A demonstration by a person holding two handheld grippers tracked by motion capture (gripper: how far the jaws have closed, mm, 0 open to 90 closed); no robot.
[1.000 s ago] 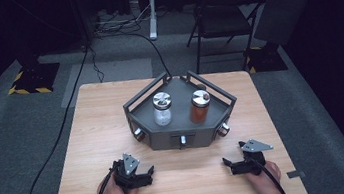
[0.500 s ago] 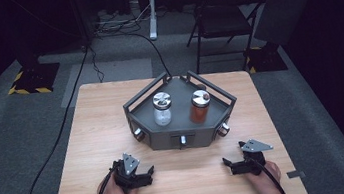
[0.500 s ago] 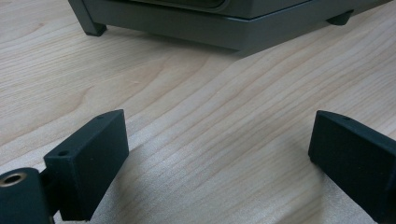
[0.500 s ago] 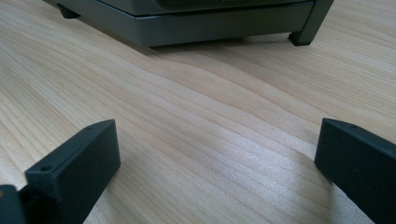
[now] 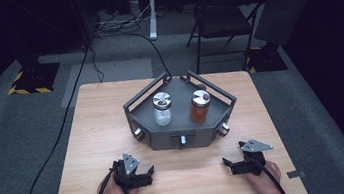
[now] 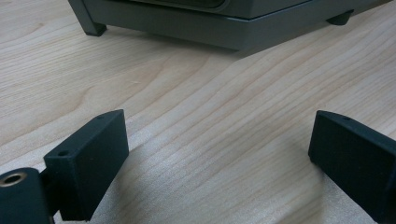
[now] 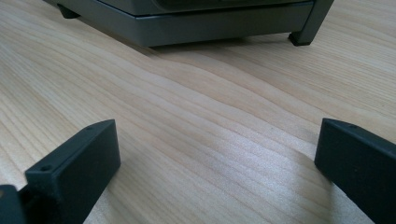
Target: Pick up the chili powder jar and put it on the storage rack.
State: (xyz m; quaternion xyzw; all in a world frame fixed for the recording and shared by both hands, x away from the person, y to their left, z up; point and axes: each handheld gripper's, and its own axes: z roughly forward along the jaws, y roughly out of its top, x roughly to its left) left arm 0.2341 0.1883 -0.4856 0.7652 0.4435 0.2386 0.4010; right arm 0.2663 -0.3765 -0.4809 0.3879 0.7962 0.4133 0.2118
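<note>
table (image 5: 185,176) evenly lit | surroundings dark | near tool edges blurred

Grey carpet (image 5: 24,141) is seen around a light wooden table (image 5: 94,132). A dark folding chair (image 5: 222,17) stands far right. Black cables (image 5: 116,31) are strewn far behind; surroundings are dim.

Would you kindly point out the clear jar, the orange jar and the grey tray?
clear jar (image 5: 163,113), high view, glass body.
orange jar (image 5: 198,112), high view, glass body.
grey tray (image 5: 193,137), high view, front wall.
</note>
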